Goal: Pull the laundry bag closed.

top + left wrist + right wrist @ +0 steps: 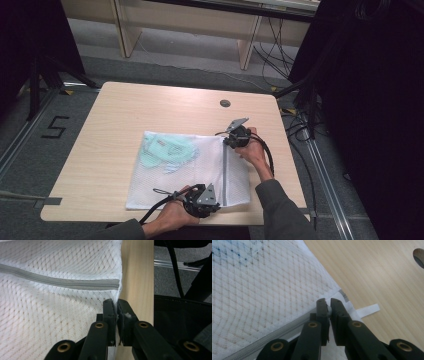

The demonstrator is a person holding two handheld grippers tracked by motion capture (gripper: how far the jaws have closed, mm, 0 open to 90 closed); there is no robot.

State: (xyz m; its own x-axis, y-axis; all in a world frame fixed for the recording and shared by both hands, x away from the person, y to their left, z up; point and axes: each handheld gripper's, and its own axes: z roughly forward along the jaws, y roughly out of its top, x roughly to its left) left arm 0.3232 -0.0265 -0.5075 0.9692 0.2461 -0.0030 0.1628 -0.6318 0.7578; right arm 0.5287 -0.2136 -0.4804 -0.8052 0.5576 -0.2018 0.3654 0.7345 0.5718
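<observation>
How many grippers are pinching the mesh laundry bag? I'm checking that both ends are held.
2. The left gripper pinches the mesh laundry bag at its near edge, by the zipper's end. The right gripper pinches the far end of the zipper, by the white loop.

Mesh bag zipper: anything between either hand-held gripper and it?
Nothing visible. The left hand-held gripper pinches the mesh bag edge below the zipper end; the right hand-held gripper pinches at the zipper's other end.

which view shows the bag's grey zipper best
The high view: the whole zipper runs across the white mesh bag between the two grippers. The left gripper view has a closer stretch up to its end; the right gripper view catches a short piece beside the jaws.
</observation>
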